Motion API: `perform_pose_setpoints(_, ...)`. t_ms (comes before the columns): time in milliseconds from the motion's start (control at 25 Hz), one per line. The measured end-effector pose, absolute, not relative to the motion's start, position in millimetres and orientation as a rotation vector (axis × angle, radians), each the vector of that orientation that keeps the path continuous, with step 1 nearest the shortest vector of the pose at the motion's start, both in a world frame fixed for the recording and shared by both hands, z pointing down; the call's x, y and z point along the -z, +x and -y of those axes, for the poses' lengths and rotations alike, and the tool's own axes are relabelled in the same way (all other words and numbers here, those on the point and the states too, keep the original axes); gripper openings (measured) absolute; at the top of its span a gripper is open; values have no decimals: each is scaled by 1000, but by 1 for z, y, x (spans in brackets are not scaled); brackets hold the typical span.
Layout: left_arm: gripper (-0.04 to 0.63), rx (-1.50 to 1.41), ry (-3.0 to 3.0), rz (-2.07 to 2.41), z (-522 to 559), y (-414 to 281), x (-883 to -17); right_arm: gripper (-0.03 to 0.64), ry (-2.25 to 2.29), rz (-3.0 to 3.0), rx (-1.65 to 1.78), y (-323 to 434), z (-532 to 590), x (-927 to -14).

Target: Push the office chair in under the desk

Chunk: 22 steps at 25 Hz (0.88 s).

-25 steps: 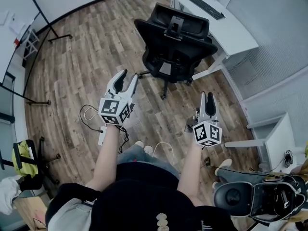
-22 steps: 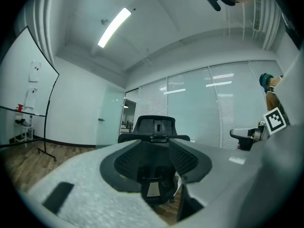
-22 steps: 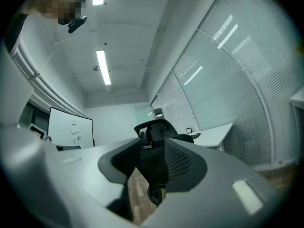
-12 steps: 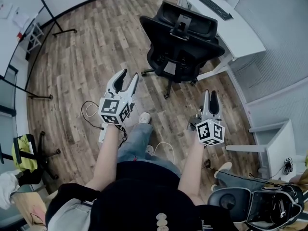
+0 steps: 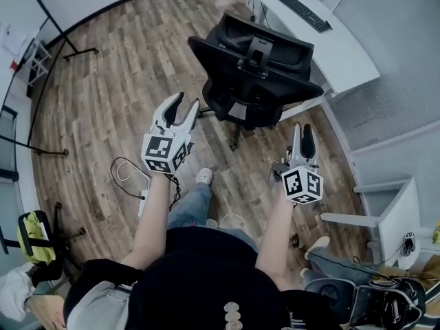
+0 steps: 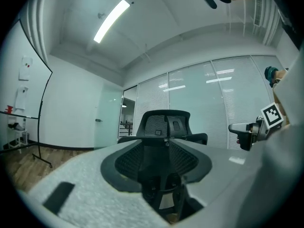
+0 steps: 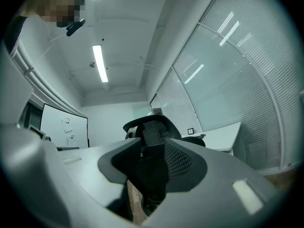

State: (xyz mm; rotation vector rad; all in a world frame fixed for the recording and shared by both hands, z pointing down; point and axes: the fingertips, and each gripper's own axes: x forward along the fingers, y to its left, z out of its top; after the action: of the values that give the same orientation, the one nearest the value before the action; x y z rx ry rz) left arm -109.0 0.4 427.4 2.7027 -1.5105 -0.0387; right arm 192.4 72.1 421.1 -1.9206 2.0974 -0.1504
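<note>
Head view looks down on a person's two arms, each holding a gripper out in front. The left gripper has its jaws apart, and nothing is between them. The right gripper is open too and holds nothing. A white shoe stands on the wooden floor between the arms. A thin cable lies on the floor by the left arm.

Just ahead of both grippers stands the black office chair, with its back toward the person. Neither gripper touches it. In the left gripper view and the right gripper view, the chair shows through the gap between the open jaws.

Past the chair is the white tabletop with a keyboard on it. The chair is right beside the tabletop's edge, and most of it is out on the floor.
</note>
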Motion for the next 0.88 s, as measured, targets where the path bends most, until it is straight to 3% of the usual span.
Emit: perform_pose_setpoints(880, 201, -293, 3019, 1185, 185, -53, -402, 144, -2049, -2156, 8, 222, 72, -391)
